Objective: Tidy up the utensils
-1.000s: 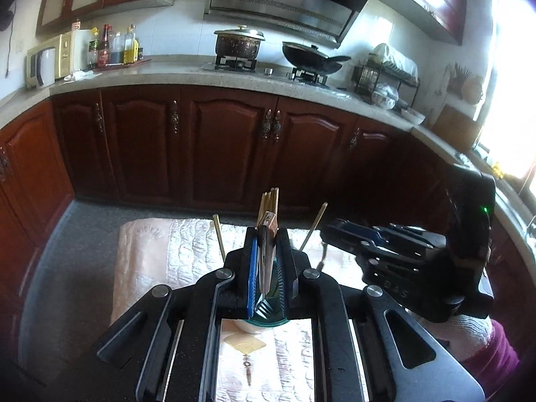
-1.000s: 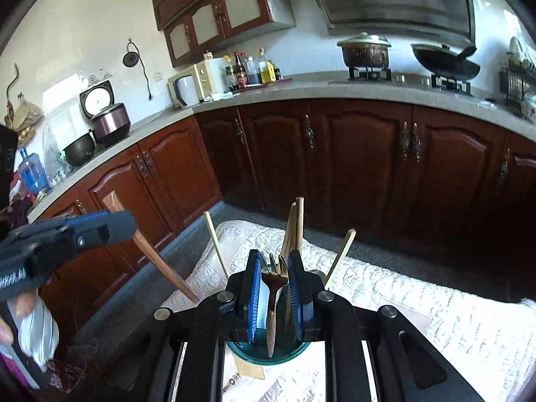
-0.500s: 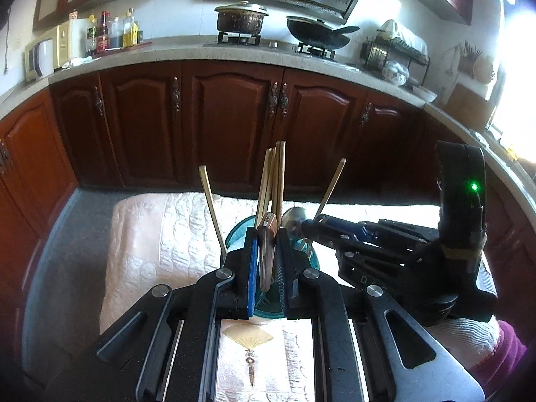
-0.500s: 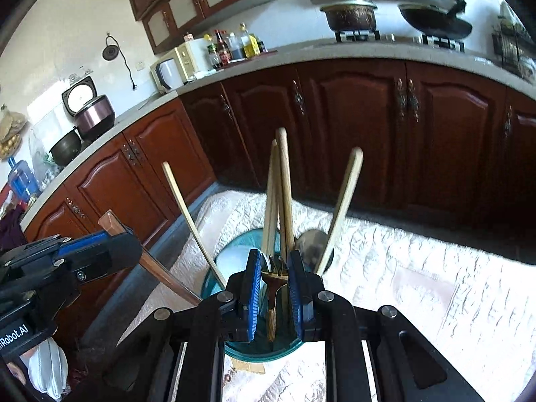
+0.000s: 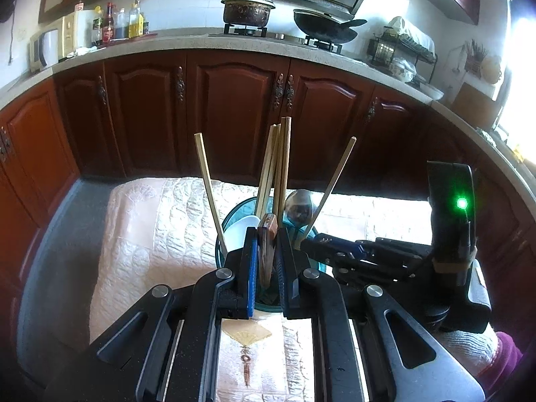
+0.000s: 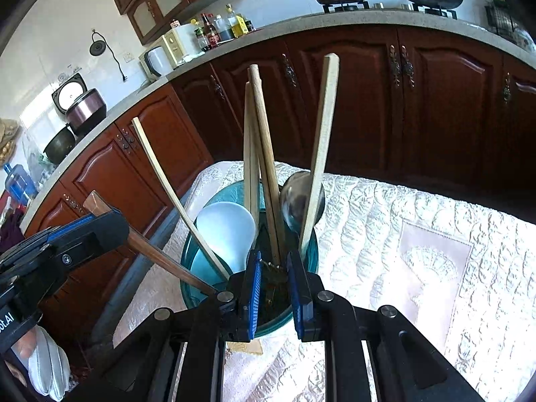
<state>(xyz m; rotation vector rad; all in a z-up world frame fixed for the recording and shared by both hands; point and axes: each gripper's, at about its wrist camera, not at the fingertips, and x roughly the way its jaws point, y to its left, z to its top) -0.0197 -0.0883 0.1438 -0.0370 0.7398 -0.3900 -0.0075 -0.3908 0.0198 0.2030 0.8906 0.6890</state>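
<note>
A teal utensil cup point(image 5: 223, 234) point(image 6: 191, 264) stands on the quilted cloth, holding several pale chopsticks point(image 5: 280, 167) point(image 6: 264, 154), a white spoon point(image 6: 225, 231) and a metal spoon point(image 6: 290, 201). Directly over the cup's near rim, my left gripper point(image 5: 266, 234) point(image 6: 100, 231) is shut on a brown wooden-handled utensil point(image 5: 267, 251) point(image 6: 157, 258), which slants down into the cup. My right gripper point(image 6: 273, 264) point(image 5: 310, 244) is over the cup from the other side, shut on a bronze fork point(image 6: 272, 268). Only the fork's top shows between the pads; the rest hangs inside the cup.
The pale quilted cloth point(image 6: 418, 234) covers the table point(image 5: 150, 234) around the cup. Dark red cabinets point(image 5: 234, 110) and a counter with pot and wok run behind. A gloved hand point(image 6: 47, 368) and a maroon sleeve point(image 5: 506, 358) hold the grippers.
Both grippers have sunk toward the cup with their utensils still gripped. The cup, chopsticks and spoons now fill more of each view, and the fork has dropped lower into the cup.
</note>
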